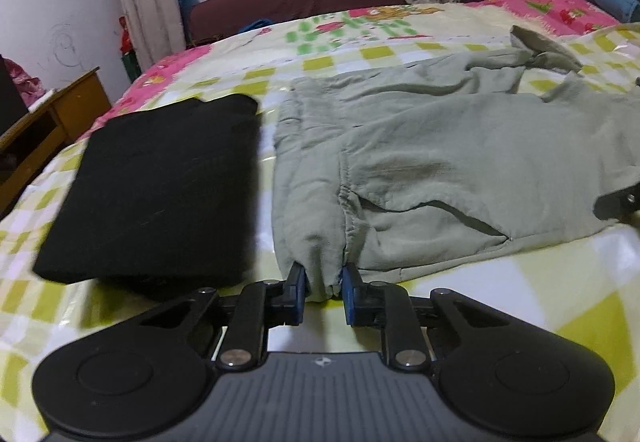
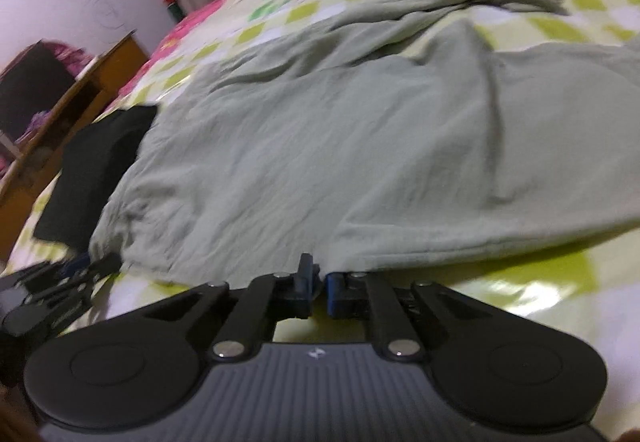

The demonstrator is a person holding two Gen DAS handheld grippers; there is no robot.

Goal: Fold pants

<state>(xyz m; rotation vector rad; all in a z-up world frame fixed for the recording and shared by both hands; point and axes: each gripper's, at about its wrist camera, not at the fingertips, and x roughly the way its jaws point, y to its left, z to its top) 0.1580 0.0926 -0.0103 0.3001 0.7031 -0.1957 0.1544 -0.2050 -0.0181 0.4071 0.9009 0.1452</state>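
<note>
On a bed (image 1: 460,326) covered in a yellow-and-green checked sheet, pale green pants (image 1: 460,157) lie spread flat, waistband toward me and legs trailing away to the right. My left gripper (image 1: 324,282) clamps the near corner of the waistband, fabric bunched between its blue-padded fingers (image 1: 298,280). My right gripper (image 2: 319,278) has its jaws drawn nearly together on the near edge farther along, apparently pinching the hem, though motion blur hides the contact. A folded black garment (image 1: 156,193) sits just beside the pants on the left. I judge this the start of the lengthwise fold: both grips should lift the near edge together and carry it evenly onto the far one.
</note>
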